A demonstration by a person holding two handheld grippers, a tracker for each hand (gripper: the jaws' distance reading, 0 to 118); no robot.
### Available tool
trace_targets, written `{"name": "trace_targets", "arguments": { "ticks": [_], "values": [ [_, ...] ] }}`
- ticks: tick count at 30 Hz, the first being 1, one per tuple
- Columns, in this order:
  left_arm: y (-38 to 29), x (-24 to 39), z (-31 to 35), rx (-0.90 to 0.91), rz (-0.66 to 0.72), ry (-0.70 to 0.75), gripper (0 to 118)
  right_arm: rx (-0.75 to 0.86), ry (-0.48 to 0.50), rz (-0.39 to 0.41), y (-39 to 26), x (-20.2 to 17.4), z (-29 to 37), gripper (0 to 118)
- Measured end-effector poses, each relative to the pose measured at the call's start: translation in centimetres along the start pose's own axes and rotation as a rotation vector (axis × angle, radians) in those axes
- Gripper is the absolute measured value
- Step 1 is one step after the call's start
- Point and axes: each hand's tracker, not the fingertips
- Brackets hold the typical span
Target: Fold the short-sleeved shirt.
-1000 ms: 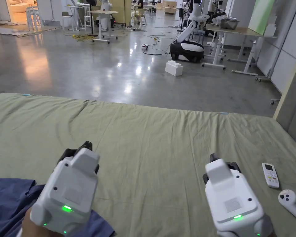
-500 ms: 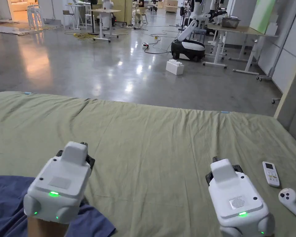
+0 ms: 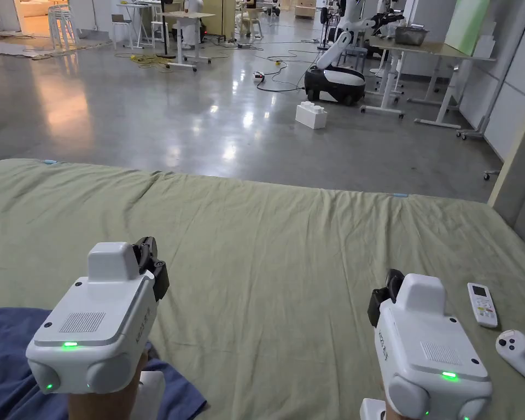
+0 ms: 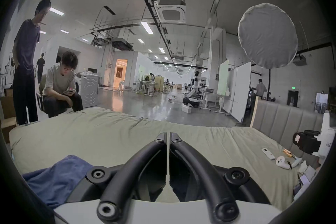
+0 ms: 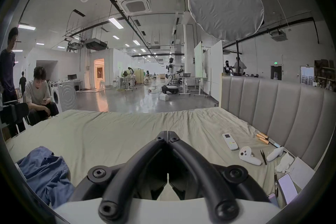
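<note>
Left gripper and right gripper, jaws together and empty, above bed; blue shirt crumpled at left.

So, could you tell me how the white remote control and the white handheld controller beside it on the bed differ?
The remote control is a flat, straight bar; the handheld controller has a round head tapering into a curved handle. The remote control carries a small screen above rows of buttons, the handheld controller just a few dark buttons on its head. The remote control lies farther from the person, the handheld controller nearer. Both are white and rest on the green sheet.
</note>
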Motion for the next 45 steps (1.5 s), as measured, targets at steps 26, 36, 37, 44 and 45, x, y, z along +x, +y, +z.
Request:
{"name": "trace_targets", "arguments": {
  "ticks": [26,36,37,44,45],
  "values": [
    [-7.8,-22.7,-1.6,-0.819,0.093,0.183,91,-0.120,0.078,0.061,-4.1,-3.7,-1.2,0],
    [-16.6,-25.6,-5.0,-1.045,-0.026,0.203,90,-0.151,0.077,0.081,-5.1,-4.2,-1.6,0],
    [-16.2,-25.5,-4.3,-0.972,-0.025,0.201,88,-0.155,0.078,0.083,-5.1,-4.2,-1.6,0],
    [-16.6,-23.0,-3.5,-0.899,-0.170,0.191,9,-0.166,0.078,0.083,-5.5,-4.3,-1.5,0],
    [-17.0,-23.4,-3.6,-0.918,-0.153,0.191,9,-0.164,0.079,0.080,-5.5,-4.3,-1.4,0]
  ]
}}
